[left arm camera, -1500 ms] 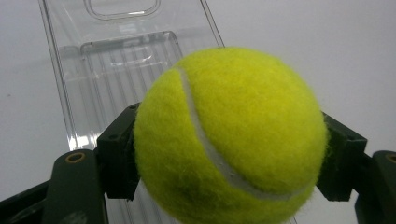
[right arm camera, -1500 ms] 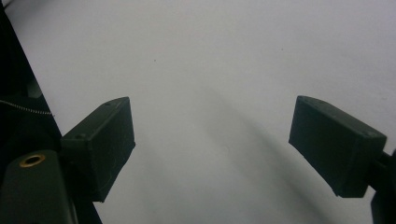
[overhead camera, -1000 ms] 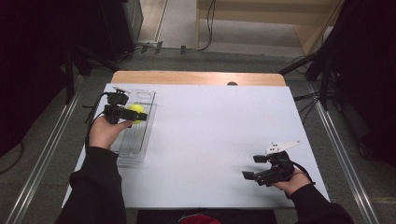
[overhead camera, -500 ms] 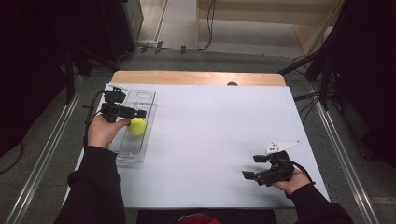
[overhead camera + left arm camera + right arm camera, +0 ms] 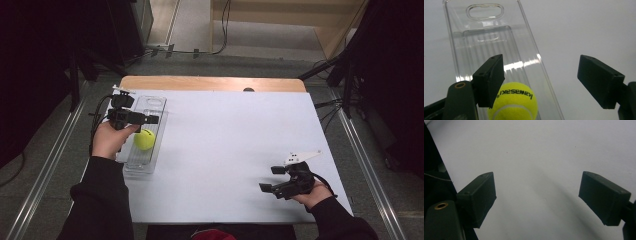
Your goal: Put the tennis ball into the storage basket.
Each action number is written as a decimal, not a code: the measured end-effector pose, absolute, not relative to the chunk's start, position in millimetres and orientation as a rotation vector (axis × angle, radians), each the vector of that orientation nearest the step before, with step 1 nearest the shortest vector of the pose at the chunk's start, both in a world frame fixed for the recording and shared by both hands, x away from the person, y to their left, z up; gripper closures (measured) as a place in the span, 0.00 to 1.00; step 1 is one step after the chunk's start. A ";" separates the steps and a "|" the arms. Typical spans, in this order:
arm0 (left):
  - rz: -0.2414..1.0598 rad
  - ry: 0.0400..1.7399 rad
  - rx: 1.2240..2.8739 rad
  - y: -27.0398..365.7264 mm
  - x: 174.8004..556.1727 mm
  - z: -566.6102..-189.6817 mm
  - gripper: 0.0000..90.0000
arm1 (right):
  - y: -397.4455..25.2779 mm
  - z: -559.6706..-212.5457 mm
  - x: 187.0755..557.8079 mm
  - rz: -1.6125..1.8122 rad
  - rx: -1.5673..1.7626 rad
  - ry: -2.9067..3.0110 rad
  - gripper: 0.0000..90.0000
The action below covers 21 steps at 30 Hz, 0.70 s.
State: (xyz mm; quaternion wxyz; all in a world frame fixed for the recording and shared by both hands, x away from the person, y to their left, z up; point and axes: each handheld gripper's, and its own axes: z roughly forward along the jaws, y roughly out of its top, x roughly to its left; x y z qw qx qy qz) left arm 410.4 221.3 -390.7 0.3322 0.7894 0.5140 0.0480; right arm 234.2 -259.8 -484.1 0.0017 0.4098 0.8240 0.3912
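Your left gripper (image 5: 134, 118) hangs wide open, holding nothing, over the clear tray (image 5: 156, 104) at the table's nine o'clock; the tennis ball (image 5: 144, 140) lies inside it. Your right gripper (image 5: 281, 180), at five o'clock, gapes empty too

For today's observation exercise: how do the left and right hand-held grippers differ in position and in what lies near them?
The left hand-held gripper hangs over the clear plastic tray, above a yellow tennis ball; the right hand-held gripper sits over bare white tabletop. Left is farther from the person, right nearer. Both are open, holding nothing.
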 end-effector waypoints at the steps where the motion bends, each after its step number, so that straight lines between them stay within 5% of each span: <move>1: 0.119 1.336 2.061 219.8 410.1 -390.4 0.25 | -259.7 -484.1 234.2 1.228 1.285 2.586 0.14; 21: 0.019 1.211 2.083 191.7 403.3 -385.4 0.25 | -260.1 -483.5 233.6 1.229 1.292 2.583 0.14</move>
